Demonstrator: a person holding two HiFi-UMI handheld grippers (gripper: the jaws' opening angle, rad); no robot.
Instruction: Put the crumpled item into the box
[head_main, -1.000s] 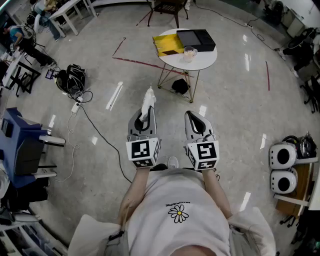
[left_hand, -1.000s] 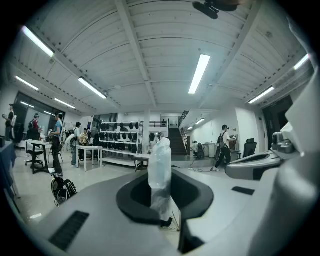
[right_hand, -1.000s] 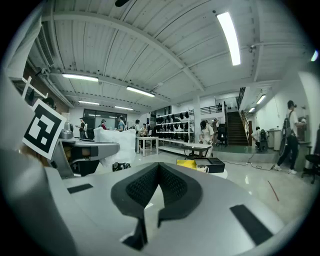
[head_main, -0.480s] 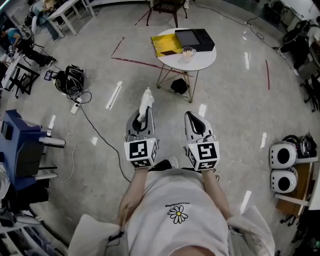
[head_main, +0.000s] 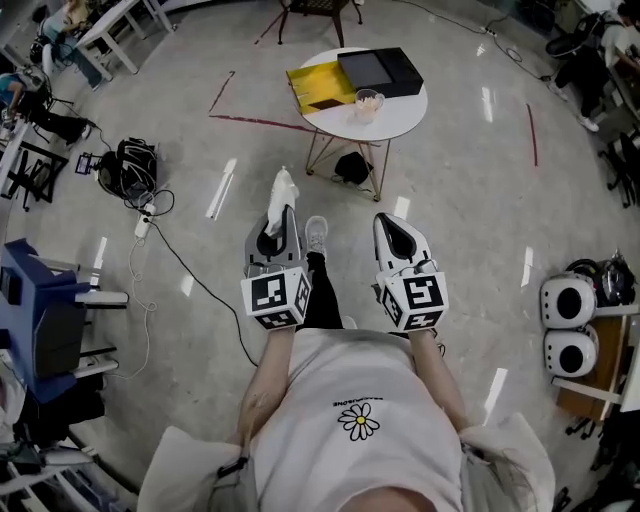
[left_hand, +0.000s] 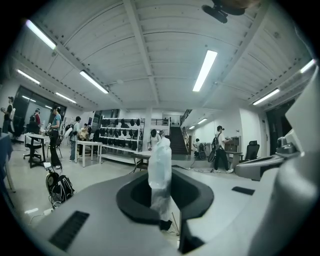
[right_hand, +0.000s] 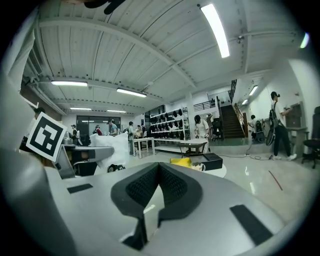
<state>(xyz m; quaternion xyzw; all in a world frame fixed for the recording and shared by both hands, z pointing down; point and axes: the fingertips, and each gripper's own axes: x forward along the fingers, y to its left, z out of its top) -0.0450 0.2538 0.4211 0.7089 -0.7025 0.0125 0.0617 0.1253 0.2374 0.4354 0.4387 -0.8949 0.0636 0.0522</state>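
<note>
A crumpled white plastic item (head_main: 283, 190) sticks up from the tips of my left gripper (head_main: 281, 213), which is shut on it. In the left gripper view the crumpled item (left_hand: 160, 167) stands upright between the dark pads. My right gripper (head_main: 386, 224) is beside it, shut with nothing in it; its tips (right_hand: 159, 167) meet. The black box (head_main: 378, 72) lies on a round white table (head_main: 395, 115) ahead, well beyond both grippers. From the right gripper view the box (right_hand: 212, 161) shows just past the jaws.
On the table, a yellow folder (head_main: 315, 87) and a clear cup (head_main: 367, 103) sit next to the box. A backpack with cables (head_main: 125, 165) lies on the floor left, a blue unit (head_main: 40, 310) nearer. White devices (head_main: 567, 330) stand right. People stand far off.
Both grippers have moved forward toward the table with the person's step; a foot now shows between them. The left gripper still holds the crumpled item.
</note>
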